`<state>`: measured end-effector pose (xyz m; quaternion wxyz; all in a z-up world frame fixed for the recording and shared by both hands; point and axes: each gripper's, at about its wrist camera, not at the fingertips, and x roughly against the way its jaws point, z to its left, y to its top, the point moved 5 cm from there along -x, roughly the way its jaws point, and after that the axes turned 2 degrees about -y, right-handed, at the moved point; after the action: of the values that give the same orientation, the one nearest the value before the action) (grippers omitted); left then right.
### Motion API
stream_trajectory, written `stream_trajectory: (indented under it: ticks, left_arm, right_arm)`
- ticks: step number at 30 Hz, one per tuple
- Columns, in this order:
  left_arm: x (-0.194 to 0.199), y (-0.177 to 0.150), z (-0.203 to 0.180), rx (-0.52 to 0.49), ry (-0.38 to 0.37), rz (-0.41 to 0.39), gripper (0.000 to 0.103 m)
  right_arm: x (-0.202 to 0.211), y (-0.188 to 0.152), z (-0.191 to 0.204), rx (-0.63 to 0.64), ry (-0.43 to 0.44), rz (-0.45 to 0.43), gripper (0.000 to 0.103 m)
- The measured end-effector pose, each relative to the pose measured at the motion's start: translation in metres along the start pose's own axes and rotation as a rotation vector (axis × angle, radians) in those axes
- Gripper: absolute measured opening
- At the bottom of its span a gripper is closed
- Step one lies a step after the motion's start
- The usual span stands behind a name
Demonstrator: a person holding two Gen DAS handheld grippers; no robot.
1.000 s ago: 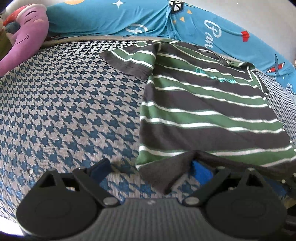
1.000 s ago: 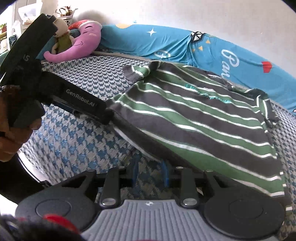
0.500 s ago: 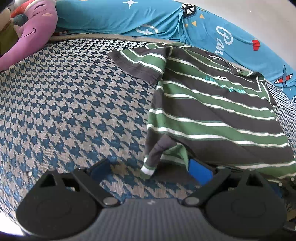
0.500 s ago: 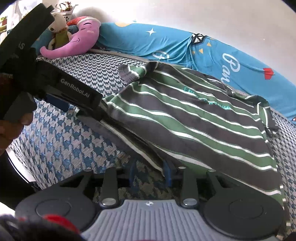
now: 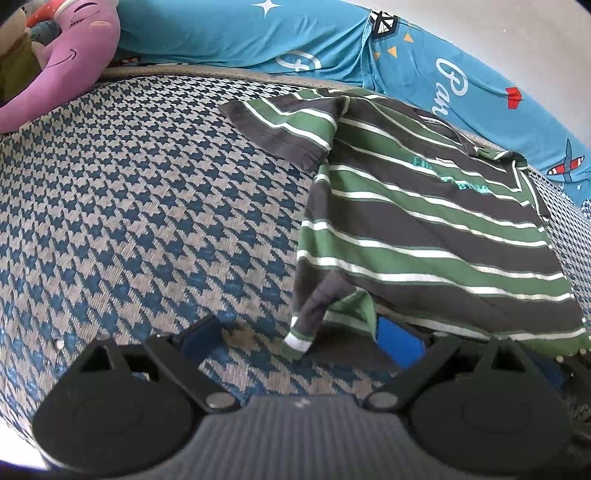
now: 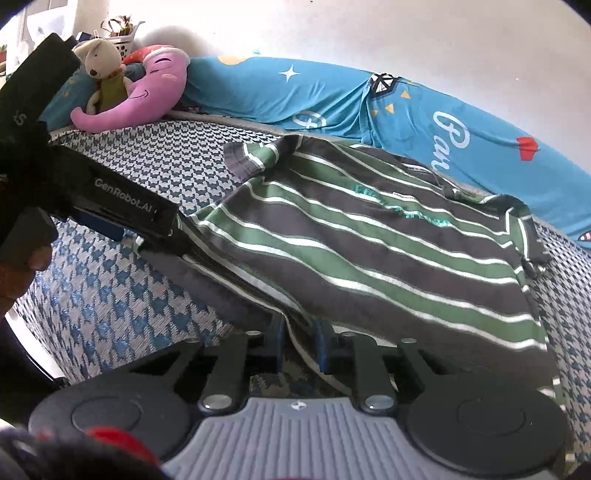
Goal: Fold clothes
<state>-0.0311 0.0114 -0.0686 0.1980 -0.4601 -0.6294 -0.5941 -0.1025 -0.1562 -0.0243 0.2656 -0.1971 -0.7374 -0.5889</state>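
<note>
Left wrist view: the left gripper (image 5: 301,341) sits low over a blue-and-beige houndstooth bedcover (image 5: 129,221), its two blue-padded fingers (image 5: 199,338) spread wide apart. A turned-over corner of the striped shirt (image 5: 424,229) hangs between them, showing a white-edged hem, and the right-hand pad lies under the shirt's lower edge; the fingers do not close on the cloth.

The shirt, dark grey with green and white stripes and teal lettering on the chest, lies spread on the bedcover, one short sleeve (image 5: 284,125) flat toward the far left and its collar end toward the far right. Behind it runs a long teal cushion (image 5: 258,40) printed with stars and white script. A purple plush elephant (image 5: 70,62) rests at the far left corner.

From the right wrist view, the right gripper (image 6: 299,345) has its fingers drawn close together on the shirt's bottom hem, which is lifted off the bedcover and runs taut to the other gripper's black body, marked "GenRobot.AI", at the left. A hand (image 6: 22,266) holds that tool, though only its edge shows. A beige plush rabbit (image 6: 105,70) leans against the elephant, and what appears to be a white basket (image 6: 123,35) stands behind them.
</note>
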Motion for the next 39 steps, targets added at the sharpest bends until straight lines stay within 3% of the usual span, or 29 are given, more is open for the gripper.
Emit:
stream_trajectory:
  ticks: [4,9,13,14,16,19,29,37,39]
  left_arm:
    - [0.0,0.0,0.0,-0.002,0.002,0.001,0.095]
    - [-0.001,0.0,0.001,-0.005,0.001,0.003,0.095]
    - [-0.001,0.0,0.001,-0.001,-0.001,0.005,0.095]
    - [-0.001,0.001,0.001,0.002,-0.003,0.005,0.095]
    - [0.0,0.001,0.002,0.009,-0.007,0.004,0.095]
    - [0.002,0.003,0.003,0.029,-0.017,-0.003,0.095]
    - [0.038,0.013,0.017,0.094,-0.024,-0.1,0.095]
    - [0.05,0.012,0.024,0.085,-0.009,-0.116,0.095]
    - [0.05,0.011,0.025,0.083,-0.006,-0.11,0.095]
  right_arm:
    - [-0.009,0.003,-0.003,0.013,0.009,0.008,0.022]
    - [-0.019,0.004,-0.008,0.01,0.02,0.019,0.033]
    - [-0.023,0.005,-0.014,-0.028,0.046,0.03,0.033]
    - [-0.023,0.005,-0.014,-0.034,0.053,0.032,0.031]
    - [-0.021,0.005,-0.013,-0.035,0.07,0.033,0.015]
    - [-0.01,0.001,-0.01,-0.015,0.098,0.028,0.006]
    - [0.037,-0.015,0.004,0.077,0.196,0.005,0.005]
    - [0.052,-0.045,0.025,0.204,0.315,0.094,0.004]
    - [0.055,-0.044,0.028,0.197,0.324,0.083,0.004]
